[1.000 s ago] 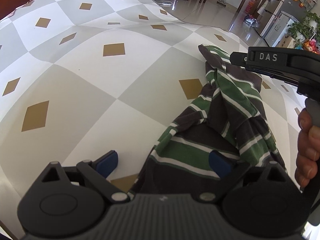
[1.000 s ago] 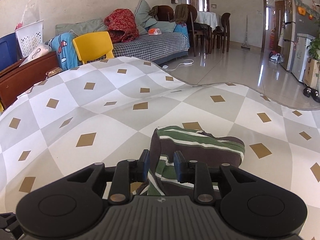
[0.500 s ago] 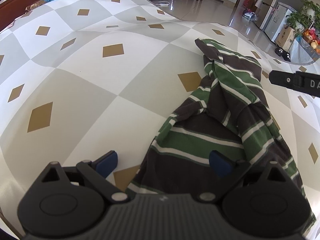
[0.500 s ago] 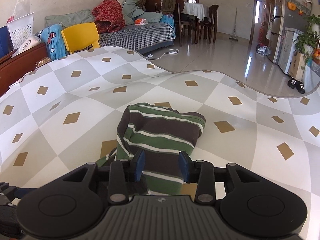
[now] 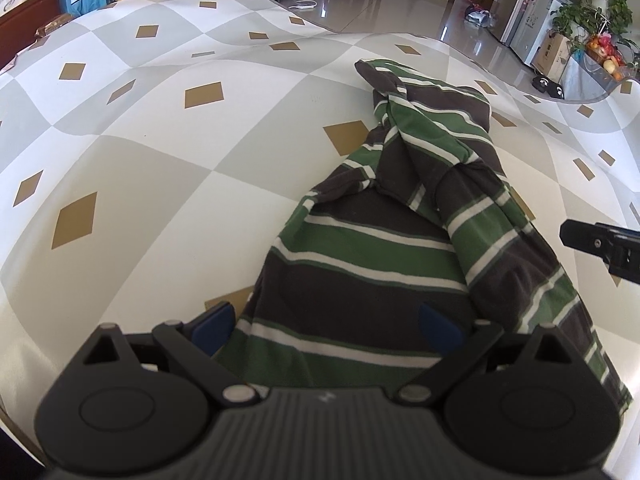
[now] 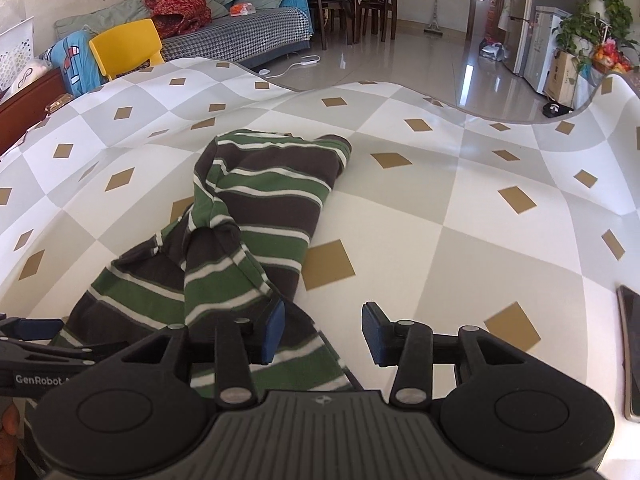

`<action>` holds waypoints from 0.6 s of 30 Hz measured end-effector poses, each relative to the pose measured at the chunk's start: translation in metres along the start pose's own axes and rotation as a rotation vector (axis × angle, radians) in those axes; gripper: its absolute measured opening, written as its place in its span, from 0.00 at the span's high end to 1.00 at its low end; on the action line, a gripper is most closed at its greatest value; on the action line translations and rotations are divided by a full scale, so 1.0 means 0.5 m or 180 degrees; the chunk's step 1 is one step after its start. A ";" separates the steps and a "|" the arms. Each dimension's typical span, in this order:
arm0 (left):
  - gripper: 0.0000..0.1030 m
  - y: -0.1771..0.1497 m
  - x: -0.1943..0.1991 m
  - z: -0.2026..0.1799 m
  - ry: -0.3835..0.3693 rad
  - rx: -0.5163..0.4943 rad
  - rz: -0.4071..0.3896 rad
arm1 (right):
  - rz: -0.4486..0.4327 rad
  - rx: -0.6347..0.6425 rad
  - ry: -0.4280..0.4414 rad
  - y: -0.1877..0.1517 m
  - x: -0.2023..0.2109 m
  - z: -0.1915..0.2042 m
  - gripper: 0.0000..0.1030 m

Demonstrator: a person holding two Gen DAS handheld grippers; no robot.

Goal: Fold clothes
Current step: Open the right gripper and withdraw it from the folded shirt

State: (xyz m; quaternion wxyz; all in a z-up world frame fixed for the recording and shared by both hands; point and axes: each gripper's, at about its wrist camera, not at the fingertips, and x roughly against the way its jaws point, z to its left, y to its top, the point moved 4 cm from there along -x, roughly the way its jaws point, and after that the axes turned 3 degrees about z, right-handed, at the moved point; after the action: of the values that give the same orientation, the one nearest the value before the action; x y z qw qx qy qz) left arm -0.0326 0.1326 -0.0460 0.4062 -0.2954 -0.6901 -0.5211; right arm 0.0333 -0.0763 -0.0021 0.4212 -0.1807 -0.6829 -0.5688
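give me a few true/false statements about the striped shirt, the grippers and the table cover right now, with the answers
1. The striped shirt is folded into a neat flat square. False: it lies bunched and twisted.
2. The right gripper is open with nothing between its fingers. True; its jaws have just been opening.
3. The table cover is plain blue. False: grey and white checks with tan diamonds.
4. The left gripper stands open over the shirt. True.
5. A yellow chair stands beyond the table. True.

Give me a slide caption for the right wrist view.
Right gripper, jaws open and empty, beside a crumpled green-striped shirt on the checkered tablecloth.
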 end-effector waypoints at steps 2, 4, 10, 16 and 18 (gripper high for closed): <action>0.04 -0.006 0.001 -0.006 0.0000 -0.0032 0.0014 | 0.0042 -0.0077 -0.0045 -0.019 0.007 -0.011 0.59; 0.04 -0.013 0.003 -0.015 -0.0006 -0.0085 0.0021 | 0.0081 -0.0156 -0.0079 -0.036 0.014 -0.021 0.59; 0.03 -0.035 0.006 -0.045 0.0025 -0.0302 0.0045 | 0.0221 -0.0424 -0.0198 -0.090 0.036 -0.047 0.58; 0.03 -0.050 0.013 -0.062 0.0049 -0.0449 0.0054 | 0.0337 -0.0706 -0.0350 -0.141 0.058 -0.078 0.56; 0.03 -0.054 0.016 -0.062 0.0047 -0.0458 0.0064 | 0.0353 -0.0776 -0.0427 -0.155 0.065 -0.086 0.55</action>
State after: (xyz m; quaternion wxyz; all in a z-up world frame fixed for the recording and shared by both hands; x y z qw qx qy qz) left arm -0.0510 0.0951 -0.0478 0.3941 -0.3268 -0.6448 -0.5675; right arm -0.0259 -0.1463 -0.0252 0.3803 -0.3056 -0.6243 -0.6101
